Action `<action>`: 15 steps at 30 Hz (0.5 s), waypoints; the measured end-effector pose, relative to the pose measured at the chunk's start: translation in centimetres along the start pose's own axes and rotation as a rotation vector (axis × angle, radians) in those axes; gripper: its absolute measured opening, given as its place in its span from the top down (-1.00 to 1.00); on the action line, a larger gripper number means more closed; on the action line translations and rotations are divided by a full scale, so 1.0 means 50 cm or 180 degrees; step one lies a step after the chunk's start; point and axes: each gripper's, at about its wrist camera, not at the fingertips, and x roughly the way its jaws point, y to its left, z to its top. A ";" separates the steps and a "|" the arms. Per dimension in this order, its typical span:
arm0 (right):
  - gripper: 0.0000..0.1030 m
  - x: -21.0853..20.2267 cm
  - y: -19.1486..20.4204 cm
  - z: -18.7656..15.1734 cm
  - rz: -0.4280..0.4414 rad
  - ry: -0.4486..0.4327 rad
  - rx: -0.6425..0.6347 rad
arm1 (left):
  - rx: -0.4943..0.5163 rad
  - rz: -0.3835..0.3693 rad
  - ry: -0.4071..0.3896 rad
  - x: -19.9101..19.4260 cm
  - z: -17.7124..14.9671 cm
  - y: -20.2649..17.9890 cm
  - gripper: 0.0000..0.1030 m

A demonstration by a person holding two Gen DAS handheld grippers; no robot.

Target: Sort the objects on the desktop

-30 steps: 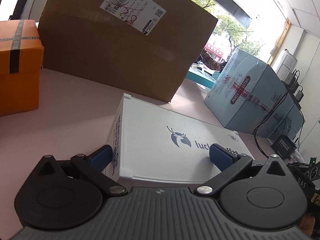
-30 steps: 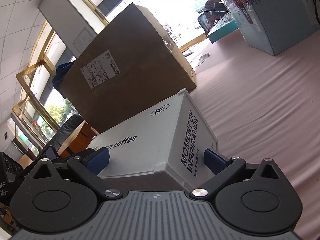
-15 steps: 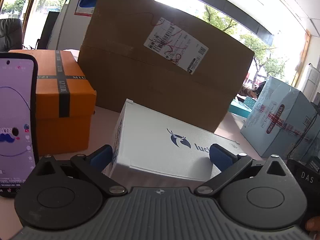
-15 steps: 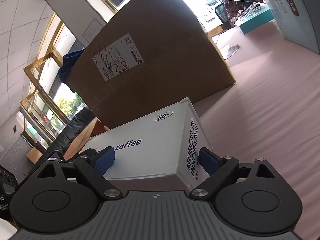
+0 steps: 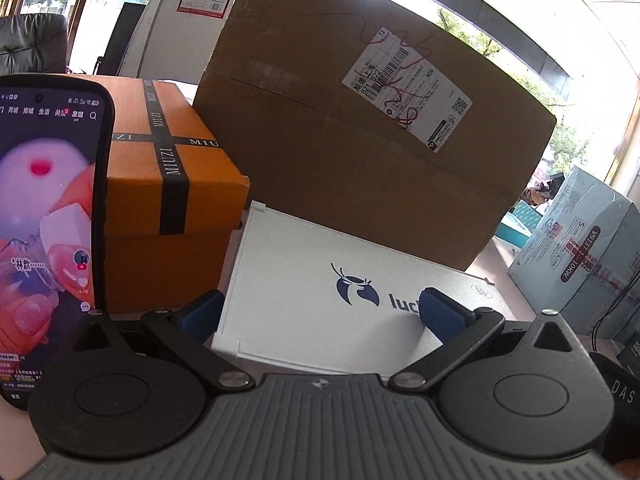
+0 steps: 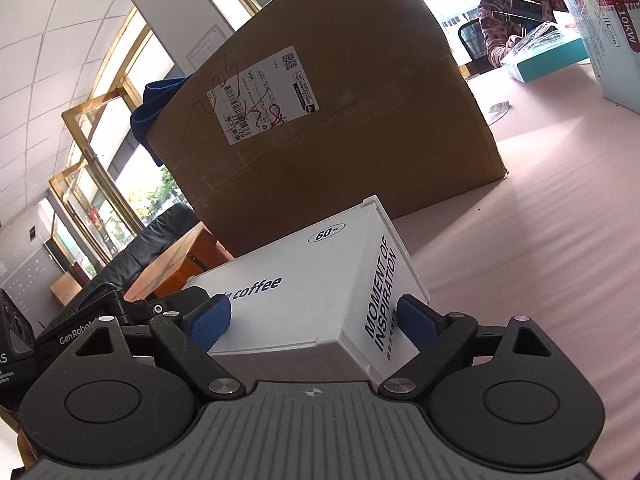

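Note:
A white coffee box (image 5: 320, 272) with a dark blue deer logo is held between both grippers, tilted above the pink table (image 6: 540, 240). My left gripper (image 5: 320, 314) is shut on its near-left corner, blue pads pressed on a side and the top. My right gripper (image 6: 314, 322) is shut on the other end of the white coffee box (image 6: 304, 280), one pad on the "MOMENT OF INSPIRATION" face. The box lies close against a big brown carton (image 5: 340, 140) and next to an orange ribboned box (image 5: 168, 184).
A lit phone (image 5: 44, 220) stands upright at the far left. A light-blue carton (image 5: 580, 248) sits to the right with cables by it. A seated person (image 6: 516, 4) and a teal box (image 6: 548, 56) are beyond the brown carton (image 6: 340, 140). Pink tabletop lies open to the right.
Both grippers carried the white coffee box left and toward the brown carton. The orange box now sits right beside it, and the phone has come into the left wrist view.

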 end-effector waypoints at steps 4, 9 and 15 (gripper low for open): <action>-0.76 0.001 -0.007 0.003 0.0064 -0.0029 0.0070 | -0.0002 -0.0019 -0.0003 0.003 0.000 0.003 -1.00; -1.00 -0.023 -0.013 0.005 0.0180 -0.0343 0.0181 | 0.0057 0.0189 -0.0264 -0.006 -0.008 -0.007 -1.00; -1.00 -0.094 0.003 0.005 -0.0116 -0.1132 0.0073 | 0.0488 0.0334 -0.1397 -0.087 -0.044 -0.054 -1.00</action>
